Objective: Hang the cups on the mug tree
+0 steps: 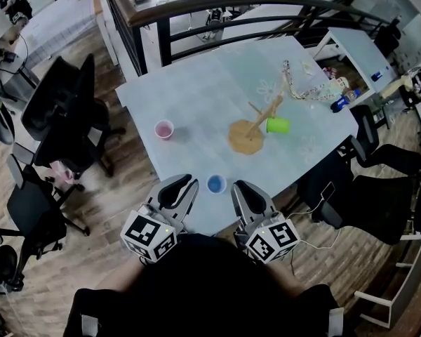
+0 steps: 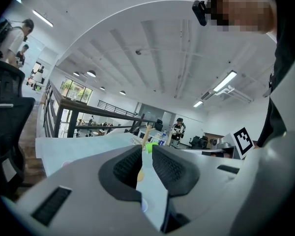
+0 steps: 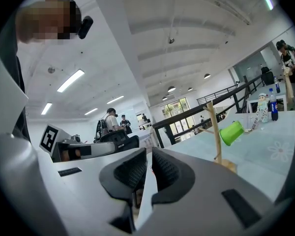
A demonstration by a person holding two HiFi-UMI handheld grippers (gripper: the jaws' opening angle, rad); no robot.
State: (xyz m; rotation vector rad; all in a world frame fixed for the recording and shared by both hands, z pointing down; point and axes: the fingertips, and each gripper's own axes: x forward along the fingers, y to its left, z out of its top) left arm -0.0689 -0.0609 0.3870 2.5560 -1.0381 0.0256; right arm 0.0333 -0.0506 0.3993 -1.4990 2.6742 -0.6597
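Cup (image 1: 164, 129), pink, plain in head view.

Mid-frame in the head view, a pale blue table (image 1: 210, 83) on wood-plank floor (image 1: 105, 209), with black office chairs (image 1: 63, 111) at left and lower right, a dark curved railing (image 1: 217, 2) across the top, and a blue-capped bottle (image 1: 345, 100) by the table's right edge.
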